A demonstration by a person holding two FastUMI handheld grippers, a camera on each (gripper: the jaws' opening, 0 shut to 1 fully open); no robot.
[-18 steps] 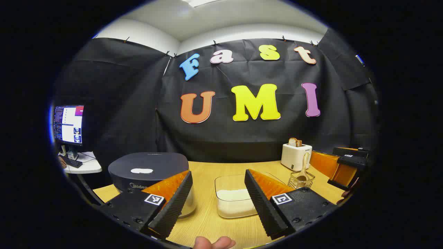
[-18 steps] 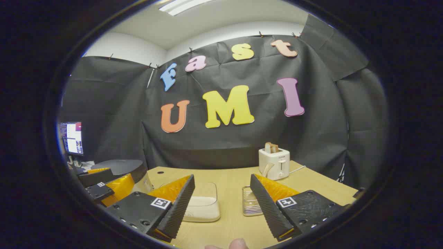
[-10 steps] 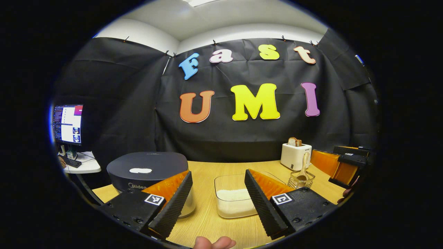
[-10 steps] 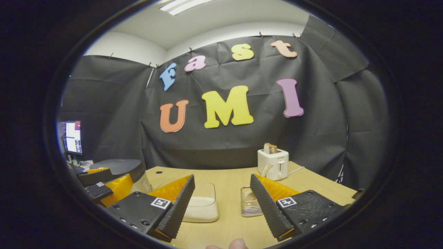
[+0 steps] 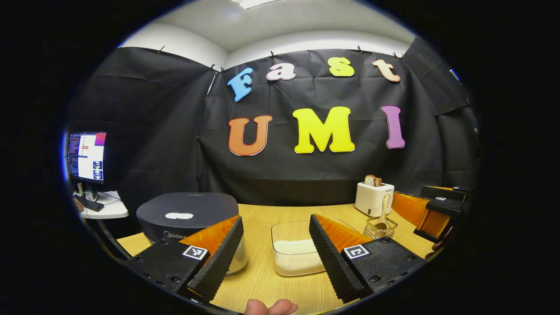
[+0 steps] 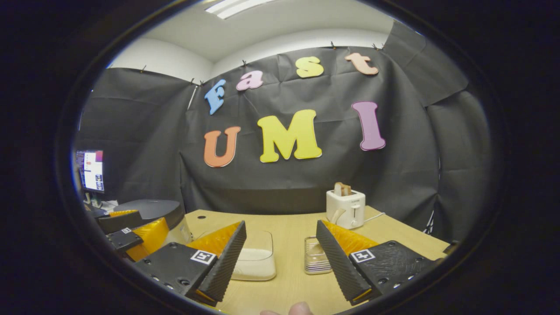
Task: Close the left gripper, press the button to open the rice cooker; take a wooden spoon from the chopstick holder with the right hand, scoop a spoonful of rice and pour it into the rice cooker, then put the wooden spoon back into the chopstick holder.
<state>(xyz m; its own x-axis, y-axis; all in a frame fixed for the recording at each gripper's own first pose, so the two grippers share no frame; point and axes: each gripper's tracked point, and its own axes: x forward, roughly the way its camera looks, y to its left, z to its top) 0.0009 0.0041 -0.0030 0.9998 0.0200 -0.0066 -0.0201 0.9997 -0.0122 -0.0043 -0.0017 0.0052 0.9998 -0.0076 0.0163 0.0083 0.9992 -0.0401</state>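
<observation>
The dark rice cooker (image 5: pixel 186 212) stands closed at the table's left, with a pale button patch (image 5: pixel 179 215) on its lid. My left gripper (image 5: pixel 275 217) is open and held above the table's near edge, short of the cooker. A clear box of rice (image 5: pixel 295 253) sits just ahead of it. Right of the box, a wooden spoon (image 5: pixel 385 205) stands in the wire chopstick holder (image 5: pixel 380 228). My right gripper (image 6: pixel 281 223) is open and holds nothing, with the rice box (image 6: pixel 256 260) and the holder (image 6: pixel 316 256) just beyond its fingers. The right gripper (image 5: pixel 433 210) also shows at the far right.
A white toaster (image 5: pixel 374 197) with a slice of bread stands behind the holder at the back right. Off the table's left end, a monitor (image 5: pixel 86 156) sits on a small white desk (image 5: pixel 107 211). Black cloth walls close the back and sides.
Hardly anything: the right gripper view has tipped up very slightly. Both grippers stay open and nearly still.
</observation>
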